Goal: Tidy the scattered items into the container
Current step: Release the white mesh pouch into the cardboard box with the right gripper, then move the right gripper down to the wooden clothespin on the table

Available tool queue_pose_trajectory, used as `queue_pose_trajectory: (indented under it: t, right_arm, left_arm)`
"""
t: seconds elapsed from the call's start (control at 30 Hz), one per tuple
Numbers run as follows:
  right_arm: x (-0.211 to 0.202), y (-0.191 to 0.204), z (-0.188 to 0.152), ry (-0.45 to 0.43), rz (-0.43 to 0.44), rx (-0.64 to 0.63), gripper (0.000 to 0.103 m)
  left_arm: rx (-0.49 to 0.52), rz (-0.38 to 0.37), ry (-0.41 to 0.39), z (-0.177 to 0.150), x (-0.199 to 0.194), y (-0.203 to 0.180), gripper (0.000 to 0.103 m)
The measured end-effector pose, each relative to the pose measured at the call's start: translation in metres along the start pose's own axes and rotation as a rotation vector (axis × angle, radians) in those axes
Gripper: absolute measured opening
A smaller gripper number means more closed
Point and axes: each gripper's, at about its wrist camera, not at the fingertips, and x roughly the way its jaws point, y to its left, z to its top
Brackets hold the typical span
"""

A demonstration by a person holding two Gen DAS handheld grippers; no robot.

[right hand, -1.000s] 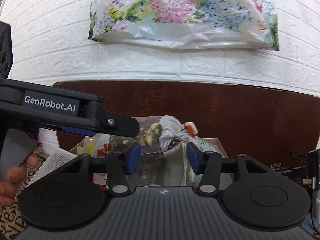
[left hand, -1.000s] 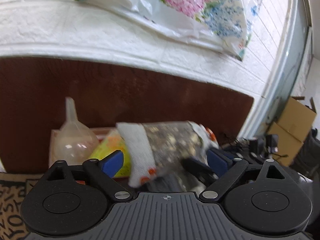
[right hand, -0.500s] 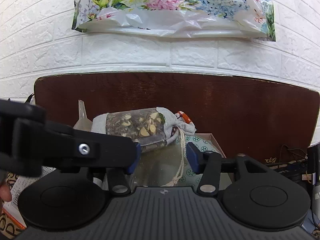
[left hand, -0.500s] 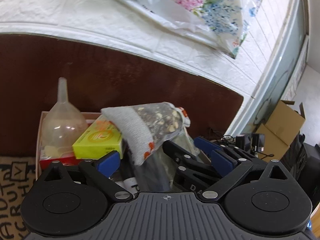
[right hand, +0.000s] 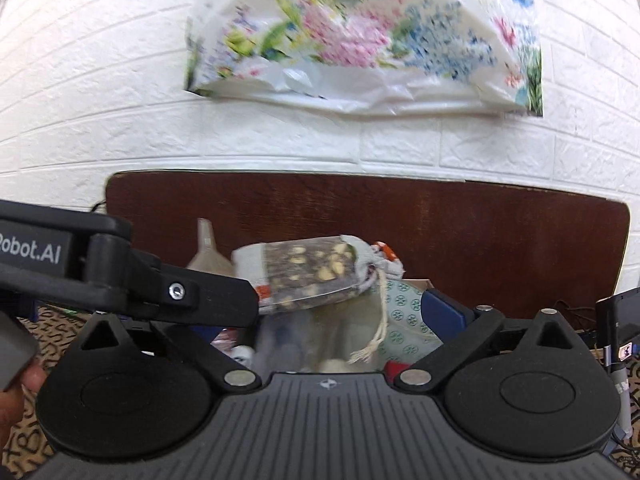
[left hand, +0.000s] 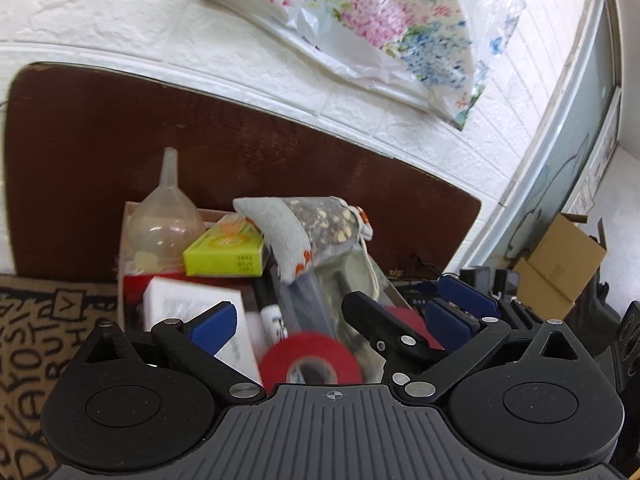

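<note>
A cloth pouch (left hand: 316, 228) with a clear window of dried bits lies on top of the heap in the cardboard box (left hand: 127, 240); it also shows in the right wrist view (right hand: 312, 272). The box holds a clear funnel (left hand: 166, 216), a yellow-green carton (left hand: 224, 252), a white carton (left hand: 188, 304) and a red tape roll (left hand: 310, 360). My left gripper (left hand: 332, 320) is open and empty, just in front of the box. My right gripper (right hand: 340, 316) is open and empty, back from the pouch; it shows in the left wrist view (left hand: 420, 320).
A dark wooden board (left hand: 280, 152) stands behind the box against the white brick wall. A floral plastic bag (right hand: 360, 40) hangs above. A patterned mat (left hand: 36, 340) lies at the left. A brown carton (left hand: 560, 268) and cables lie at the right.
Both grippers have drawn back from the box. The right gripper's jaws have opened and the pouch now rests on the heap. The red tape roll has come into view.
</note>
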Motion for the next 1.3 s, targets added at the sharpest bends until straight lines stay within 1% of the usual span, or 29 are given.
queue_pose_trajectory:
  t: [0.17,0.33,0.43,0.53,0.63,0.7,0.8,0.87,1.03,1.1,1.13,1.2,1.27,1.3]
  right_arm:
    - [-0.031,0.022,-0.008,-0.004,0.049,0.014,0.102]
    - [-0.055,0.057,-0.021,0.024,0.12,0.026,0.102]
    - [-0.07,0.087,-0.033,0.044,0.173,0.004,0.102]
    - [-0.078,0.123,-0.047,0.076,0.234,-0.024,0.102]
    - [-0.078,0.157,-0.063,0.134,0.297,-0.022,0.102]
    - [-0.076,0.178,-0.072,0.172,0.319,-0.022,0.102]
    - [-0.07,0.207,-0.083,0.21,0.339,-0.039,0.102]
    - [-0.065,0.223,-0.087,0.233,0.342,-0.057,0.102]
    - [-0.048,0.252,-0.096,0.287,0.356,-0.094,0.101]
    - [-0.042,0.26,-0.099,0.306,0.36,-0.101,0.099]
    - [-0.038,0.263,-0.101,0.315,0.362,-0.101,0.098]
    - [-0.031,0.268,-0.103,0.331,0.363,-0.094,0.095]
    - [-0.023,0.272,-0.104,0.352,0.375,-0.079,0.089]
    - [-0.018,0.275,-0.105,0.364,0.383,-0.072,0.088]
  left_arm:
    - [-0.008,0.017,-0.055,-0.028,-0.048,0.004,0.103]
    - [-0.096,0.049,-0.094,-0.065,-0.103,0.024,0.103]
    - [-0.128,0.108,-0.109,-0.088,-0.135,0.043,0.103]
    - [-0.147,0.178,-0.105,-0.11,-0.164,0.066,0.103]
    - [-0.176,0.252,-0.099,-0.127,-0.187,0.092,0.103]
    - [-0.212,0.269,-0.095,-0.136,-0.198,0.111,0.103]
    - [-0.271,0.317,-0.098,-0.142,-0.21,0.14,0.103]
    - [-0.3,0.328,-0.11,-0.142,-0.214,0.157,0.103]
    - [-0.322,0.379,-0.095,-0.134,-0.208,0.195,0.102]
    - [-0.319,0.396,-0.079,-0.131,-0.203,0.209,0.098]
    - [-0.32,0.4,-0.072,-0.13,-0.201,0.215,0.095]
    - [-0.33,0.404,-0.059,-0.13,-0.198,0.226,0.091]
    - [-0.344,0.403,-0.052,-0.13,-0.196,0.236,0.088]
    - [-0.345,0.402,-0.044,-0.129,-0.194,0.241,0.085]
